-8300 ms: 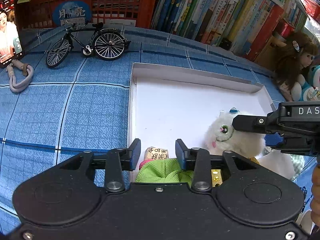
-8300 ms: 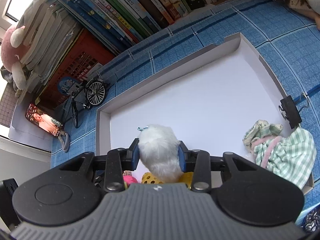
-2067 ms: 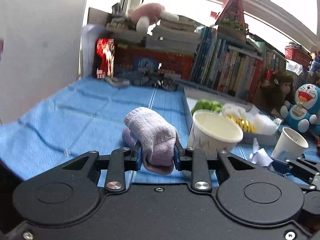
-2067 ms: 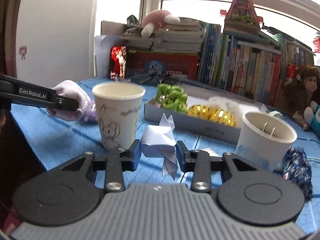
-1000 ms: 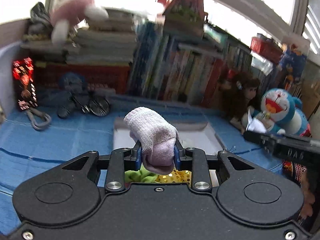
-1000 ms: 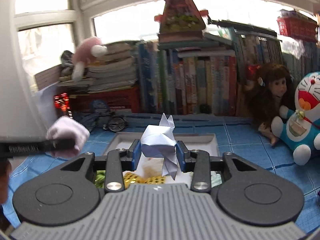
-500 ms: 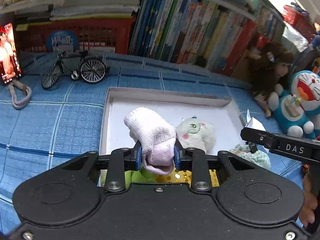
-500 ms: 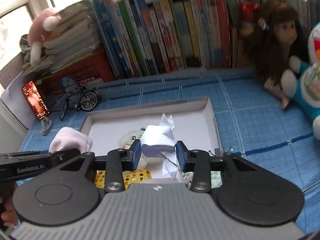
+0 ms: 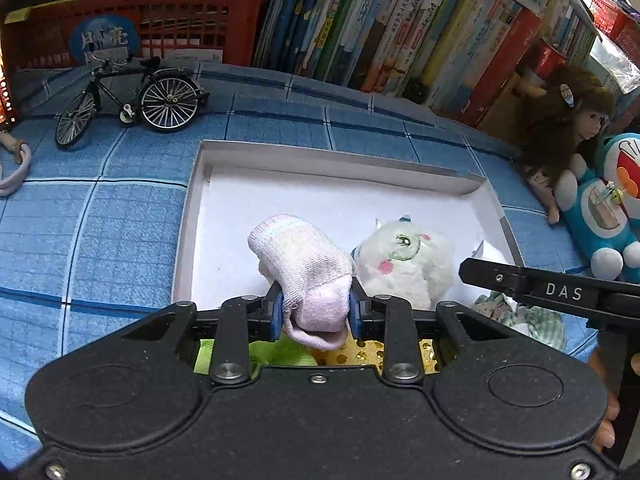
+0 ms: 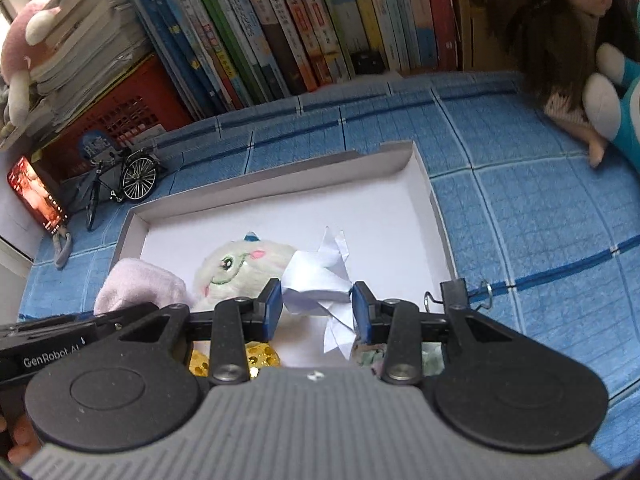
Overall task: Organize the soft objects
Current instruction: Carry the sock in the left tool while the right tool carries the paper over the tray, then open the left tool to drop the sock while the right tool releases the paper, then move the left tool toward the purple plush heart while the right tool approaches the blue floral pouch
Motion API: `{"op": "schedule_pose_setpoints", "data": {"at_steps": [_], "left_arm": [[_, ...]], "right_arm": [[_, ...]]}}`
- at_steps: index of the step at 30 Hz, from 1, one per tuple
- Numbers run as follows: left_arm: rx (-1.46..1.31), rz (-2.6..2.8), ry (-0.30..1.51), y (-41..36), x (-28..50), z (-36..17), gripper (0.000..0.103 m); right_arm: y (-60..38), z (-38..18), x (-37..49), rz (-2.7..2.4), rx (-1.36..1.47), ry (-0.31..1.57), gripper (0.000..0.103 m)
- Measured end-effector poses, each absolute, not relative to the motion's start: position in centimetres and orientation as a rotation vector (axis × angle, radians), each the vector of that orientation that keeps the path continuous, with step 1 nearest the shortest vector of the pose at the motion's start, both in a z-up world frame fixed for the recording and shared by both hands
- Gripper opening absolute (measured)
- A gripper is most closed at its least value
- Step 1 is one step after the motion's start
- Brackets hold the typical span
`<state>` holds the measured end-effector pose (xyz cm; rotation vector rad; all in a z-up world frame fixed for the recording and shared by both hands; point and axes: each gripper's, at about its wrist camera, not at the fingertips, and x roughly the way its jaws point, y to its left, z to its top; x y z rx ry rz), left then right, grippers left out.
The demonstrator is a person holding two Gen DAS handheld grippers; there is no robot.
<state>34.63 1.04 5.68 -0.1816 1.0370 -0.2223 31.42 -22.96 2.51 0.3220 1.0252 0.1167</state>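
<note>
My left gripper (image 9: 316, 311) is shut on a rolled pale pink sock (image 9: 302, 270), held over the near left part of a white shallow box (image 9: 336, 160). My right gripper (image 10: 318, 308) is shut on a white folded paper figure (image 10: 320, 276) over the box's (image 10: 276, 184) near right part. A white plush cat (image 9: 404, 264) lies in the box between the two grippers. A green cloth (image 9: 276, 354), a gold sequin piece (image 9: 368, 354) and a green-checked cloth (image 9: 532, 320) lie at the box's near edge, partly hidden by the grippers. The sock (image 10: 140, 284) also shows at the left of the right wrist view.
Blue checked cloth (image 9: 100, 240) covers the table. A toy bicycle (image 9: 132, 100), a red crate (image 9: 120, 28) and a row of books (image 9: 400, 28) stand behind the box. A doll (image 9: 560, 132) and a blue cat plush (image 9: 608, 208) sit at the right. A binder clip (image 10: 456, 296) grips the box's right edge.
Both grippers have come down and tilted toward the box, each keeping its hold. The box and the plush cat now fill more of both views.
</note>
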Motion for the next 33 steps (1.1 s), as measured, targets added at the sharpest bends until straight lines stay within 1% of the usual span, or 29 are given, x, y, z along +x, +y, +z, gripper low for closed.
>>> {"op": "schedule_pose_setpoints", "data": {"at_steps": [15,19,20,22,24,26,33], "left_arm": [[-0.210,-0.227,1.061,0.8,34.8,5.1,0.034],[-0.199,-0.225,1.058,0.7,34.5,5.3,0.037],[-0.197,-0.225,1.054,0.7,34.4,5.3,0.039],[-0.196,-0.221,1.047,0.8,34.3,5.5,0.042],[-0.194,-0.215,1.037,0.8,34.0,5.8,0.051],[-0.186,-0.213,1.025,0.9,33.7,6.1,0.055],[-0.163,-0.207,0.981,1.0,31.7,7.8,0.060]], "right_arm": [[-22.8,1.9,31.4,0.140,0.356,1.050,0.046],[-22.9,2.1,31.3,0.137,0.357,1.044,0.046],[-22.9,2.2,31.3,0.137,0.356,1.042,0.048],[-22.9,2.3,31.1,0.141,0.359,1.036,0.061],[-23.0,2.5,30.9,0.155,0.369,1.031,0.064],[-22.9,2.8,30.6,0.159,0.369,1.025,0.067],[-22.8,4.4,29.1,0.158,0.332,0.978,0.072]]}}
